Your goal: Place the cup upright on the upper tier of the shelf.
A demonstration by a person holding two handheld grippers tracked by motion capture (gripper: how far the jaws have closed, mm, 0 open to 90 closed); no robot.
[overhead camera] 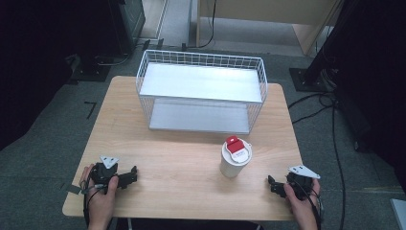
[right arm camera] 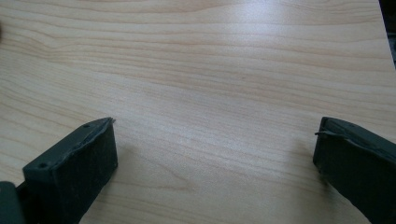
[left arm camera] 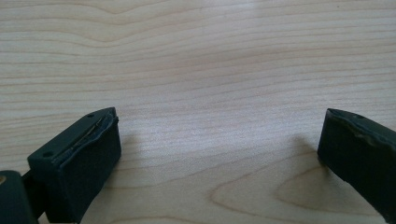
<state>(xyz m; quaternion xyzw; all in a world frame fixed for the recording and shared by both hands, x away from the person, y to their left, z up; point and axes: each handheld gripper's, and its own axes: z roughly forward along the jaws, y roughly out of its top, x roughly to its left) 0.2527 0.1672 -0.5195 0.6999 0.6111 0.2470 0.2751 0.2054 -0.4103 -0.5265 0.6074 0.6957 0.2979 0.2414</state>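
A white cylindrical tub (overhead camera: 234, 157) with a red tag on its lid stands upright on the wooden table (overhead camera: 182, 143), right of centre. Behind it sits a white wire basket rack (overhead camera: 201, 91) with two shelves. My left gripper (overhead camera: 130, 176) rests near the front left edge, held by a hand, its jaws pointing right. The right gripper (overhead camera: 274, 184) rests near the front right edge, pointing left toward the tub. In the left gripper view my left gripper (left arm camera: 219, 135) has its jaws wide apart over bare wood. My right gripper (right arm camera: 215, 137) is equally open and holds nothing.
Black cables (overhead camera: 316, 103) trail over the grey floor to the right of the table. Dark equipment (overhead camera: 124, 24) stands at the back left and a wooden cabinet (overhead camera: 287, 14) at the back right. Bare wood lies between the two grippers along the table's front.
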